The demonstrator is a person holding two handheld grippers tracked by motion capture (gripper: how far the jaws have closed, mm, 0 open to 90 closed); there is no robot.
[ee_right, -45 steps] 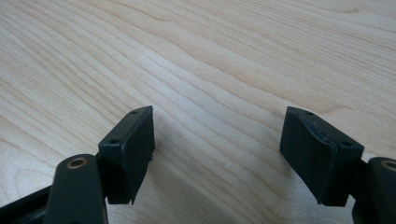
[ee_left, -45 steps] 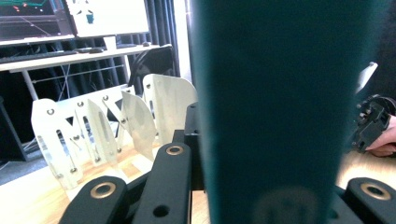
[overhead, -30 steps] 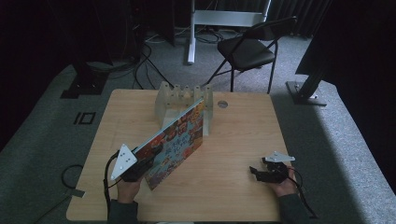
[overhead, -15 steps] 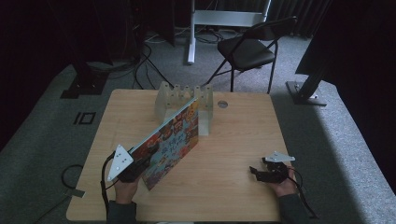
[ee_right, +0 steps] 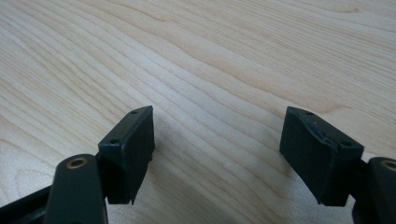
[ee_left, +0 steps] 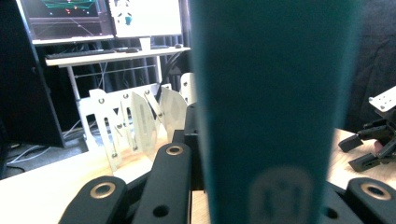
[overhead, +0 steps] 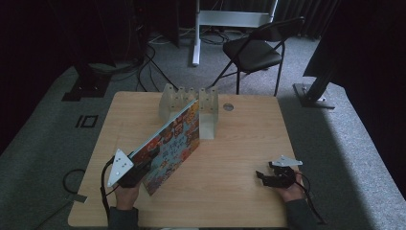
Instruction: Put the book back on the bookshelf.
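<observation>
The left gripper (overhead: 136, 173) has its fingers clenched on the near end of the picture book (overhead: 172, 141). The book rises tilted from the fingers toward the white slotted rack (overhead: 189, 103) ahead of them. The right gripper (overhead: 268, 176) rests low on the bench (overhead: 239, 143), fingers (ee_right: 128, 154) released, nothing between them.

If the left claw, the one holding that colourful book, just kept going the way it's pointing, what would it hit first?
Most likely the white slotted rack. The left claw is shut on the book, which slants up toward the rack, its far edge already close to the dividers. Depth is hard to judge, so whether they touch is unclear.
</observation>
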